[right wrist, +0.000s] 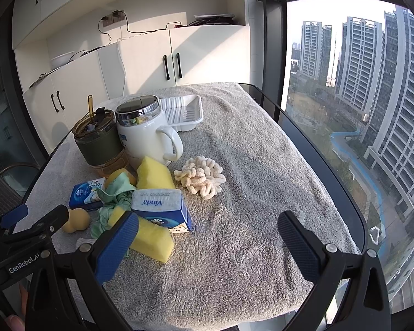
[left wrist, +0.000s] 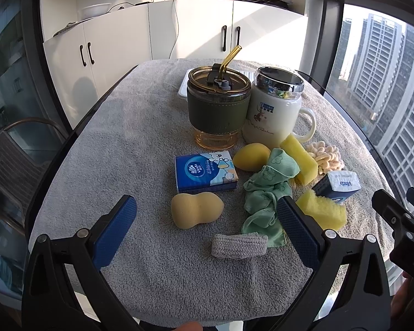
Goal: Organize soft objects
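Soft things lie on a grey towel-covered table. There is a gourd-shaped sponge, an egg-shaped sponge, a green cloth, two yellow block sponges, a cream chenille scrubber, a grey knitted band and two Vinda tissue packs. My left gripper is open over the gourd sponge and band. My right gripper is open above bare towel, right of the tissue pack.
A green-sleeved tumbler with a straw and a white lidded mug stand behind the soft things. A white plastic tray sits at the far end. Windows flank the table; white cabinets stand behind.
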Available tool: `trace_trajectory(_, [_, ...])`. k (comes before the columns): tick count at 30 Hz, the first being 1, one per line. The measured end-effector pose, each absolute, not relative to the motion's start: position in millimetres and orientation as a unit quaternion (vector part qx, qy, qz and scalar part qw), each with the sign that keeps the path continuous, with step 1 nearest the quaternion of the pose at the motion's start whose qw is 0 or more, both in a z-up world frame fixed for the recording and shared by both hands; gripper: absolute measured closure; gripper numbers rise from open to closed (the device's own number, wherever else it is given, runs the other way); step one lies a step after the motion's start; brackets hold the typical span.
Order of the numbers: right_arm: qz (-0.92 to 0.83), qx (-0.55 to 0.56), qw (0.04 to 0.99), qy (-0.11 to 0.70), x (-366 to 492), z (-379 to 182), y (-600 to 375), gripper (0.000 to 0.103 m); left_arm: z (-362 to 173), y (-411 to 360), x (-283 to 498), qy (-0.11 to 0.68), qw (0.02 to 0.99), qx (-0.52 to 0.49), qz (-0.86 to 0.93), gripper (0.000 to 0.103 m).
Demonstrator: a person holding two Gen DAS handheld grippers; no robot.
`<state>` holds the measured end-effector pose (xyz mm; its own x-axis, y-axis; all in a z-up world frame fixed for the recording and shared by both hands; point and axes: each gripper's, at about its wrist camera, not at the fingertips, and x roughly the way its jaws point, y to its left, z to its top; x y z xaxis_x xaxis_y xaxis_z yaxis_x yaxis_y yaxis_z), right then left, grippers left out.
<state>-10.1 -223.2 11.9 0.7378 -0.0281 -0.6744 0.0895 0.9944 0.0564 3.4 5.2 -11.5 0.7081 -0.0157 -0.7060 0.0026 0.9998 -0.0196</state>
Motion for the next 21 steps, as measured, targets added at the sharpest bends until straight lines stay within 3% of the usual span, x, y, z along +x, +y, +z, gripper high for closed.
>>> trace_trajectory(21, [-0.014,0.04,0.93,0.365,-11.6,5.1,-227.9,0.0,-21.3,23.8,3.6,0.396,0.918,-0.006,-0.026,0.0])
